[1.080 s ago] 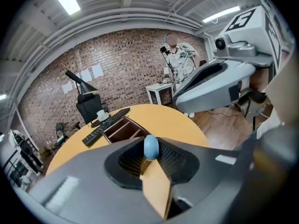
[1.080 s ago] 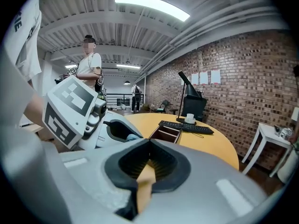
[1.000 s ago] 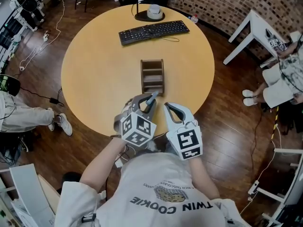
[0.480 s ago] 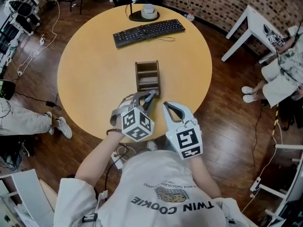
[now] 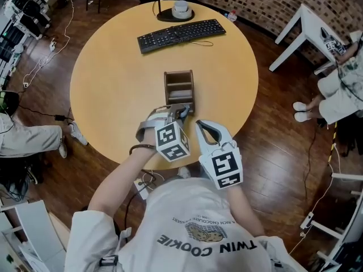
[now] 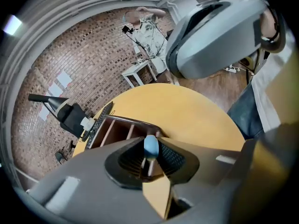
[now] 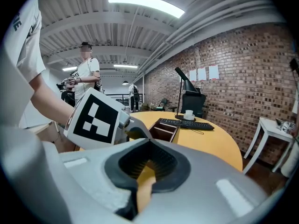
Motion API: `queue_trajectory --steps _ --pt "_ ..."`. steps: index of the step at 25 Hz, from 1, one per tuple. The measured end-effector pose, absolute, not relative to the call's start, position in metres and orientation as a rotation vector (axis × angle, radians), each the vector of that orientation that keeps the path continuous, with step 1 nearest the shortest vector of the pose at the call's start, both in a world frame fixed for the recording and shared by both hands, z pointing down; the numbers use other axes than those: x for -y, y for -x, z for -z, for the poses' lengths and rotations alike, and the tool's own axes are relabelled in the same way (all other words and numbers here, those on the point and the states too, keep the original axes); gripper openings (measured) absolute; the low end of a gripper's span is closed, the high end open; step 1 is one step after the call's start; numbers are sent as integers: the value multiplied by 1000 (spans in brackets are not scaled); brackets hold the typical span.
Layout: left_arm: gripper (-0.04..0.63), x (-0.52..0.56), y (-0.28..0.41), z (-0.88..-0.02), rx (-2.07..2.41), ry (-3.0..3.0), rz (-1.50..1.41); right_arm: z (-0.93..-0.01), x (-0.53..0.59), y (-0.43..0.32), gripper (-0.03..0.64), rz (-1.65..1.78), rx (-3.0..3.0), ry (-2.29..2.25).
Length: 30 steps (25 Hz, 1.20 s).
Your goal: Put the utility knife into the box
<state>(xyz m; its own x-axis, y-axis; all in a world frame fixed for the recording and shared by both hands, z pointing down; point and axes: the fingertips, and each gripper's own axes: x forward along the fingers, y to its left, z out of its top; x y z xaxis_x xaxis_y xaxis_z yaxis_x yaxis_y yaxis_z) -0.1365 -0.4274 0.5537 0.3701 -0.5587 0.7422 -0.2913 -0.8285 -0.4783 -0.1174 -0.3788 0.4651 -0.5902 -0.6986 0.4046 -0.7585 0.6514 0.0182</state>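
Note:
A blue-grey utility knife (image 5: 182,111) is clamped in my left gripper (image 5: 176,115), its tip pointing at the near end of the brown box (image 5: 179,72). In the left gripper view the knife's rounded blue end (image 6: 150,146) sticks up between the dark pads, with the box's compartments (image 6: 117,130) just beyond. The box stands open-topped at the middle of the round yellow table (image 5: 113,84). My right gripper (image 5: 205,128) hovers beside the left one at the table's near edge, shut and empty (image 7: 145,169).
A black keyboard (image 5: 181,34) and a black lamp base with a white cup (image 5: 180,9) sit at the table's far side. A white side table (image 5: 306,30) and a seated person (image 5: 340,89) are at the right. Another person's legs (image 5: 28,140) are at the left.
My left gripper has carried the knife forward and a little right, so its tip now reaches the box's near end. The right gripper has stayed in place.

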Motion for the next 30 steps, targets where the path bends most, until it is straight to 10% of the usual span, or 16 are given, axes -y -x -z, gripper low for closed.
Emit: queue_trajectory --steps 30 --pt "117 435 115 -573 -615 2230 1490 -465 379 105 2 -234 2493 -1162"
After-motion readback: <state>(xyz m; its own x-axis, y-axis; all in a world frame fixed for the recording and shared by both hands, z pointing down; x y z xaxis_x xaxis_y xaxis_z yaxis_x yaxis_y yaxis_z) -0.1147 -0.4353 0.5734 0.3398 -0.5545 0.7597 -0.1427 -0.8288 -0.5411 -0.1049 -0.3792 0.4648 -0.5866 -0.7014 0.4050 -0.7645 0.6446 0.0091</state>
